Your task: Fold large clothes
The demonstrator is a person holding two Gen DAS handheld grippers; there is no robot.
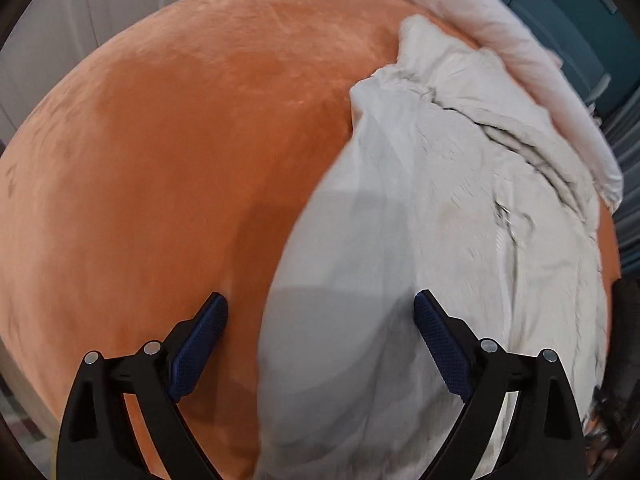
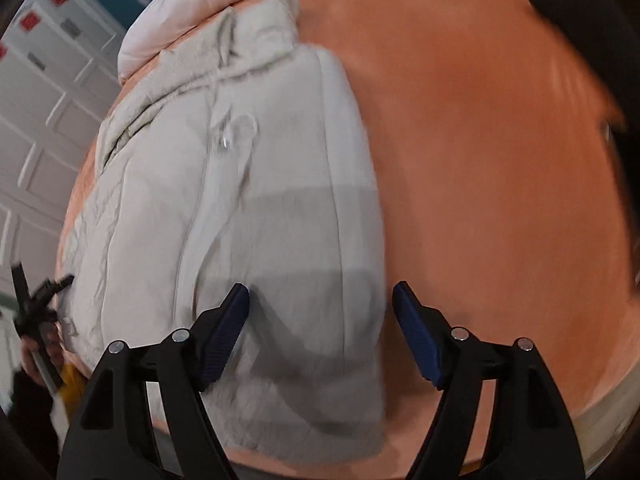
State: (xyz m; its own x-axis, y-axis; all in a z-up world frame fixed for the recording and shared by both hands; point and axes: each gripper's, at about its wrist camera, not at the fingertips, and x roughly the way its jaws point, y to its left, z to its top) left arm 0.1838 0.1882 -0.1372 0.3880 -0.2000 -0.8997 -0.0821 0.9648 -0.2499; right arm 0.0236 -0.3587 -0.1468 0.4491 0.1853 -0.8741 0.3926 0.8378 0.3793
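Note:
A pale grey hooded zip jacket [image 1: 420,220] lies flat on an orange bed cover [image 1: 180,160], sleeves folded in, hood [image 2: 256,28] at the far end. My left gripper [image 1: 320,298] hovers open over the jacket's left edge, one pad above the cover, the other above the fabric. In the right wrist view the jacket [image 2: 260,208] fills the left half. My right gripper [image 2: 320,289] stands open over its right edge near the hem. Neither gripper pinches any cloth.
A rolled pinkish-white duvet [image 1: 500,32] lies beyond the hood. The orange cover [image 2: 480,160] stretches wide to the jacket's right. White panelled cabinets [image 2: 36,92] stand past the bed. A person's hand [image 2: 40,344] shows at the left edge, holding the other tool.

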